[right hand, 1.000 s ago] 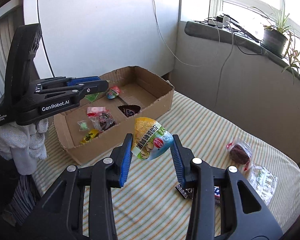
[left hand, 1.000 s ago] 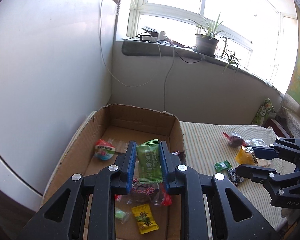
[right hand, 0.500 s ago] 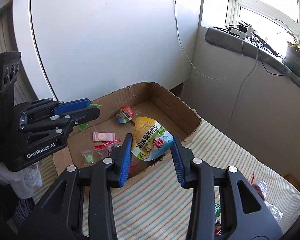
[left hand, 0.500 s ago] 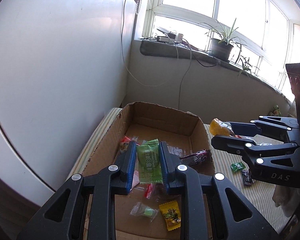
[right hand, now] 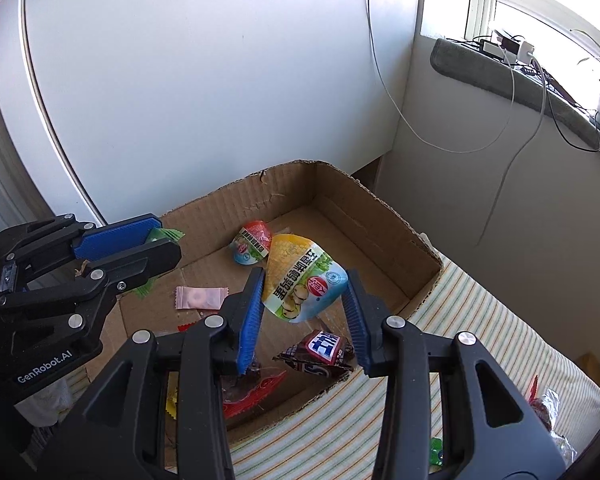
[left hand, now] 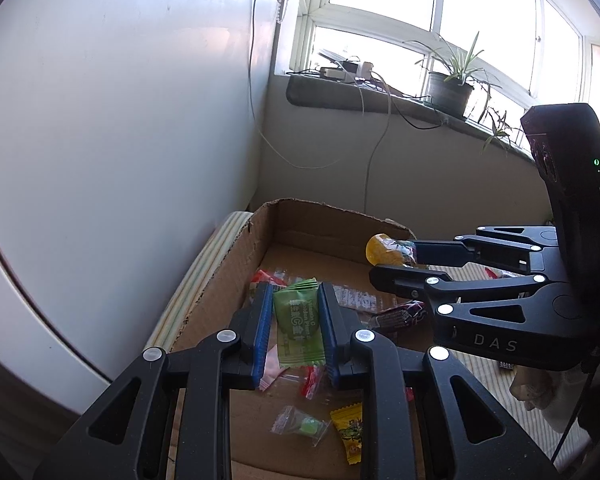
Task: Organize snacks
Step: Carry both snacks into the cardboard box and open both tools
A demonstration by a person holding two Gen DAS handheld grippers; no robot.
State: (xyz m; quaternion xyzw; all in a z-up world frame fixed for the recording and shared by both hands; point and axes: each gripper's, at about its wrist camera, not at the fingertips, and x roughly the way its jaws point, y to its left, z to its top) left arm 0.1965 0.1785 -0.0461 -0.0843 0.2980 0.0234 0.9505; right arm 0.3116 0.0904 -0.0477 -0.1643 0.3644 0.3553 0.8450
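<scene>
Left gripper (left hand: 293, 334): clamped together on a green sachet (left hand: 299, 326), held over the near part of the box (right hand: 384, 220), presumably so it could drop in with the rest.
Right gripper (right hand: 305, 312): jaws just starting to part around a yellow pouch (right hand: 300, 284), which still hung between the pads; it hovered over the box's right half, so a release there looked likely.
Box floor, near end: a clear wrap with a green sweet (left hand: 302, 426), a yellow candy (left hand: 350, 434) and a red wrapper (right hand: 254, 394) lay loose under the left gripper.
Box floor, middle: a dark bar (right hand: 320, 354) lay right under the pouch and would probably take the fall; a pink sachet (right hand: 200, 297) lay to its left.
Box floor, far end: a small red-topped cup (right hand: 251, 242) rested near the back wall.
Outside the box: a few snacks (right hand: 546, 408) remained on the striped cloth (right hand: 480, 320) to its right.
In the way: the two grippers hung close over the box; its right wall stood near the right gripper.
Beyond the box: a sill with a potted plant (left hand: 450, 88) and cables.
</scene>
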